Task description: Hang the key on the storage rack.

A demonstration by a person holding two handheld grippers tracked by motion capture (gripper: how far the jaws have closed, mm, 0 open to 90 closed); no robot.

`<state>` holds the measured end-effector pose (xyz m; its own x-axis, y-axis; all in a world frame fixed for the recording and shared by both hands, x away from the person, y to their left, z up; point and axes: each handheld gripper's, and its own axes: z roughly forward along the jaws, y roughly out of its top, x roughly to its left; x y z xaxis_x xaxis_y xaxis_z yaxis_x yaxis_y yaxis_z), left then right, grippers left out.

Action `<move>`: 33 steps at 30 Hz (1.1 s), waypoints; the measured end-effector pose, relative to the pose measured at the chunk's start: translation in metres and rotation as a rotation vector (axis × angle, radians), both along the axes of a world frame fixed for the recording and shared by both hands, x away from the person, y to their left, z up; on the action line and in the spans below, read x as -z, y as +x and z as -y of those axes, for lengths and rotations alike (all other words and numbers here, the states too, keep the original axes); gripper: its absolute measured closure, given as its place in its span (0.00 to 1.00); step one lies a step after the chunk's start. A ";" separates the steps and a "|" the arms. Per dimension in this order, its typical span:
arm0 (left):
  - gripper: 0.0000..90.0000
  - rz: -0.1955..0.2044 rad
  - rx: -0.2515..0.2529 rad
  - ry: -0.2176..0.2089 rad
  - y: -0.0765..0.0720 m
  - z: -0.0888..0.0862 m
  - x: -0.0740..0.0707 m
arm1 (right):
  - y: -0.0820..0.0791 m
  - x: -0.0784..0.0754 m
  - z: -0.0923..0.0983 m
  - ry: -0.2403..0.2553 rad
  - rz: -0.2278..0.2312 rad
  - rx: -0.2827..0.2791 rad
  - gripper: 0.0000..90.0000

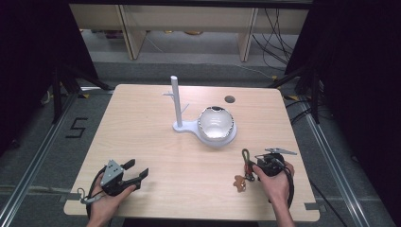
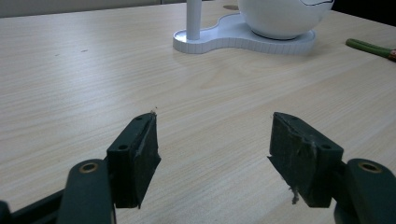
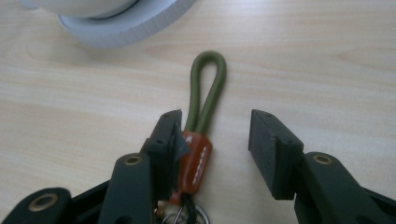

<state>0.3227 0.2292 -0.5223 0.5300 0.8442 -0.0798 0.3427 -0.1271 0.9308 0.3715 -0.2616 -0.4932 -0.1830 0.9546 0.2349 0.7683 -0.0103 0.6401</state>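
Light wooden table, grey floor, pale shelving behind, dark curtains either side

olive cord loop keychain with orange sleeve, flat on table near white stand

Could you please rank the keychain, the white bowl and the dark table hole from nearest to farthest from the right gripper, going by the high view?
1. Keychain: beside the right gripper.
2. White bowl: table centre.
3. Dark table hole: far edge.
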 end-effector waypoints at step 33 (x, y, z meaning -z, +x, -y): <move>0.36 0.011 0.001 0.003 -0.001 0.002 0.000 | 0.021 -0.019 -0.019 -0.087 -0.310 -0.073 0.65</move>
<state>0.3217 0.2272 -0.5228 0.5313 0.8441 -0.0717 0.3325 -0.1299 0.9341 0.3928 -0.2422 -0.4738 -0.1841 0.9607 0.2079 0.9234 0.0966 0.3715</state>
